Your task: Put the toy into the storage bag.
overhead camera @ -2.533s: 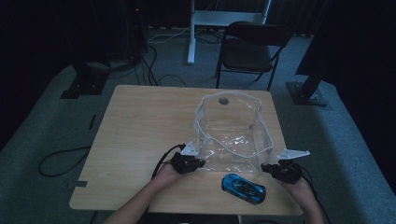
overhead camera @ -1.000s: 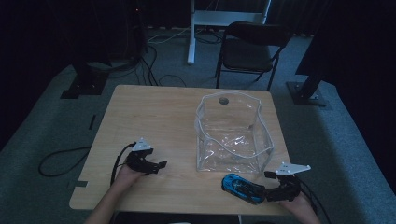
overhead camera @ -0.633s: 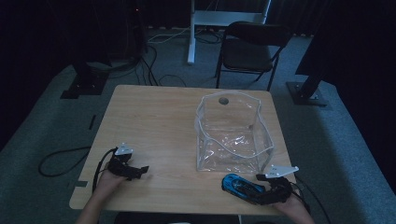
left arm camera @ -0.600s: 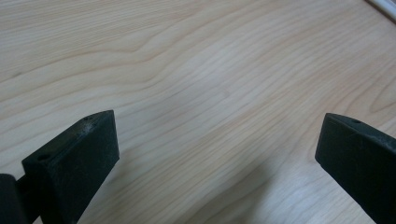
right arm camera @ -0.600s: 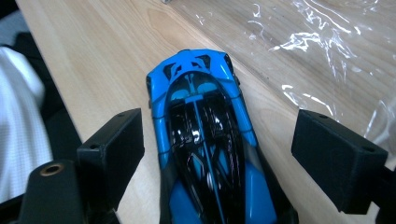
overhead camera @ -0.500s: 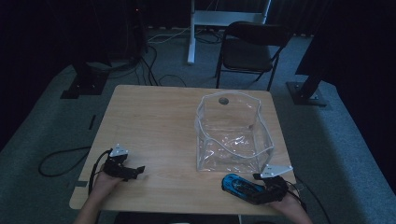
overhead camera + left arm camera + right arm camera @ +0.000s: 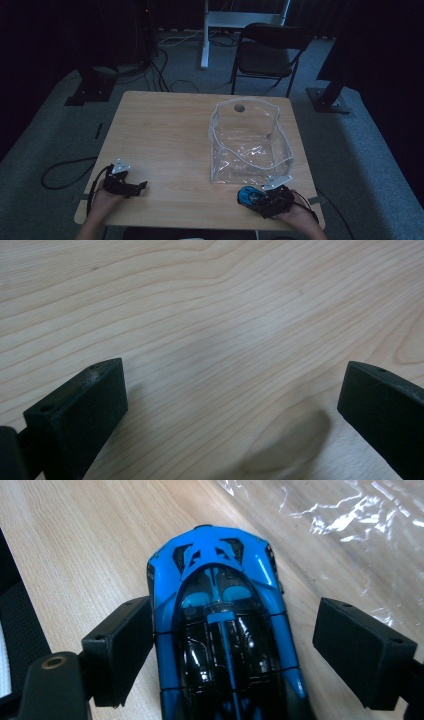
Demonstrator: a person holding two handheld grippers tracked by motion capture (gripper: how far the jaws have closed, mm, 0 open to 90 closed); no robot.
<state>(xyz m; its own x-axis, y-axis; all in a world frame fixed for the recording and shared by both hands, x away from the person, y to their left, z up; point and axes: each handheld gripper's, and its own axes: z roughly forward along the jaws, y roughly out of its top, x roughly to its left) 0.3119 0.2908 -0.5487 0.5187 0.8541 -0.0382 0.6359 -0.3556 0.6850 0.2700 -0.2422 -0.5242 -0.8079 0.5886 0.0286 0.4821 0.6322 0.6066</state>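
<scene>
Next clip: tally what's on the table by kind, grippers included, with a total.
Toy cars: 1, blue toy car, between the right gripper's jaws
Clear plastic bags: 1, clear bag, standing open
Grippers: 2, left gripper and right gripper, both open
Total: 4

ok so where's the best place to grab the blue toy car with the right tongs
Across the blue toy car at its mid-body, beside the cockpit, coming from above. Its sides are long and roughly parallel there, and the right tongs already straddle it, open, one jaw near each flank.
</scene>
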